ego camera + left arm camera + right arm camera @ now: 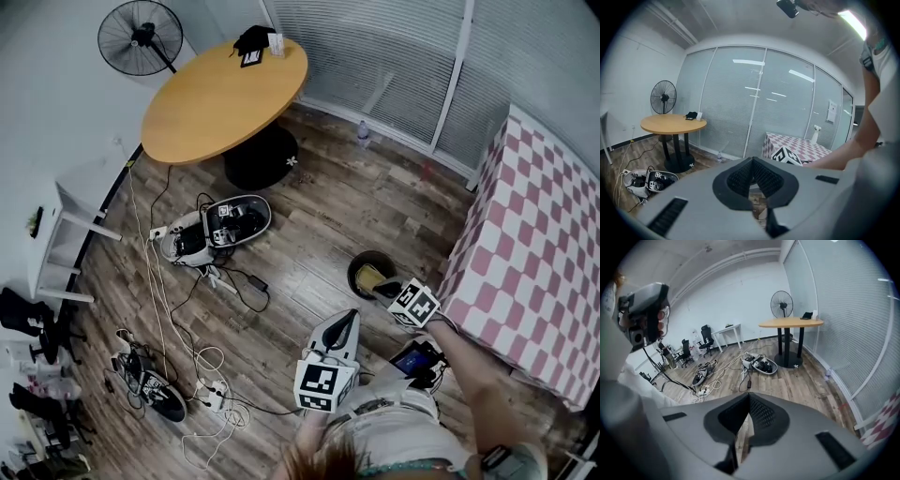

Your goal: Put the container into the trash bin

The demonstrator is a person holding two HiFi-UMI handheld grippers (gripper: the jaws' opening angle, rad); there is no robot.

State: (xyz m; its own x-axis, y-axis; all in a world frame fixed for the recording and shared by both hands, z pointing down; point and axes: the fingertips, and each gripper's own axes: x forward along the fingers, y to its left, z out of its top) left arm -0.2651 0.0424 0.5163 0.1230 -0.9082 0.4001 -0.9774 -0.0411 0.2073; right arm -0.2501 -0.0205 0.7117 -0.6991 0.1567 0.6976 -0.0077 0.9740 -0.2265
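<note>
Container (369, 277), prob. yellowish thing in trash bin (353, 273), half-hidden behind right gripper (383, 289); both jaws closed, empty.

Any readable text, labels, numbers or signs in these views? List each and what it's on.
No words or numbers can be read in any view.
Left marker cube, right marker cube: square black-and-white patterns only, no letters.
White card on the round table: too small to read.
White notice on the far wall: too blurred to read.

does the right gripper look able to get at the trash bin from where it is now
Probably yes: the right gripper hangs right by the rim of the trash bin, which stands on open floor, with nothing between them. Its jaws are shut and empty.
</note>
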